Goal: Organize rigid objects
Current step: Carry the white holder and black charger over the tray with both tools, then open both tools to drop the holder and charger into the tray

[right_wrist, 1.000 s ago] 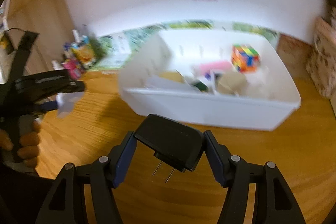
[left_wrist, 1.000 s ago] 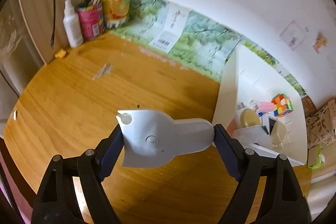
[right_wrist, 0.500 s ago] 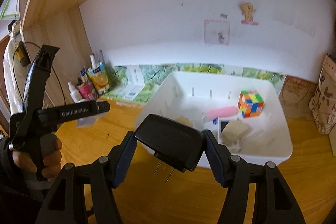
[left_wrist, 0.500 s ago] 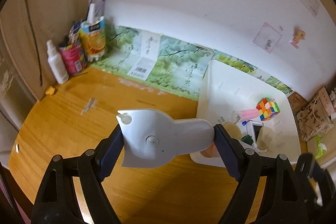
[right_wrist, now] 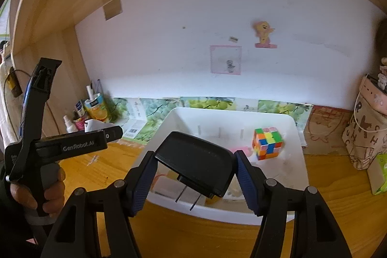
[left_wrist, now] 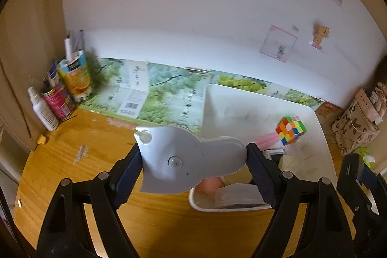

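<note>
My left gripper is shut on a flat white plastic piece and holds it above the wooden desk, left of the white bin. My right gripper is shut on a black plug adapter with two prongs pointing down, above the near rim of the white bin. The bin holds a colour cube, a pink item and other small things. The left gripper also shows in the right wrist view, at the left.
Cans, a carton and a white spray bottle stand in the desk's far left corner. A printed paper mat lies along the wall. A patterned bag and a green pack stand right of the bin.
Both grippers have risen and tilted up, so more wall shows. The left gripper has swung right toward the bin. Both objects stay gripped.
</note>
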Motion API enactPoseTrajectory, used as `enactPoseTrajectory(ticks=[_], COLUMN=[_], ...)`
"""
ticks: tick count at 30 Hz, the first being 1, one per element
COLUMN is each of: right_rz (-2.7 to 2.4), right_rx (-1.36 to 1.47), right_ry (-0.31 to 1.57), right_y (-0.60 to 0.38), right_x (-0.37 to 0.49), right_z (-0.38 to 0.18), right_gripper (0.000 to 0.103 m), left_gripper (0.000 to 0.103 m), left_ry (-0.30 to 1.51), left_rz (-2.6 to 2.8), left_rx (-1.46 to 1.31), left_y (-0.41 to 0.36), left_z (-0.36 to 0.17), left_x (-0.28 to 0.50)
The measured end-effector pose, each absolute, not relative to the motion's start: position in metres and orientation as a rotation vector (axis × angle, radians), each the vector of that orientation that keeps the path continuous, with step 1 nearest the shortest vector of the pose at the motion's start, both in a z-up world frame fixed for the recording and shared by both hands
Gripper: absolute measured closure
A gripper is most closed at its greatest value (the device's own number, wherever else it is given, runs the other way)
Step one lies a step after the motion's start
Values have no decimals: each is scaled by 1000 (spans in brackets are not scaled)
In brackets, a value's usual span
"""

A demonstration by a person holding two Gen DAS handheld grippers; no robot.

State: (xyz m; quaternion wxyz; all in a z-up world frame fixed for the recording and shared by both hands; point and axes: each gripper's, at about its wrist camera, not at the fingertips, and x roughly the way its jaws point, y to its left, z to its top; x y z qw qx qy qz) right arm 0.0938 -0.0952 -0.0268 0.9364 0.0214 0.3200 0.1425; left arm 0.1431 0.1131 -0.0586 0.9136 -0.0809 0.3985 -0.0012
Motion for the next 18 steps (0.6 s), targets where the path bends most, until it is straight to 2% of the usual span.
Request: enactPoseTrajectory(ticks=[18], right_rz=[191], right_rx=[149], right_ry=[797], right_y=[-136], right_x=[144], right_z=[-75], right_gripper=[38], left_gripper=[17], left_ry=[959], left_rz=[-121], left_rx=[-55], left_y=[56], left_z=[-88], left_x=[185])
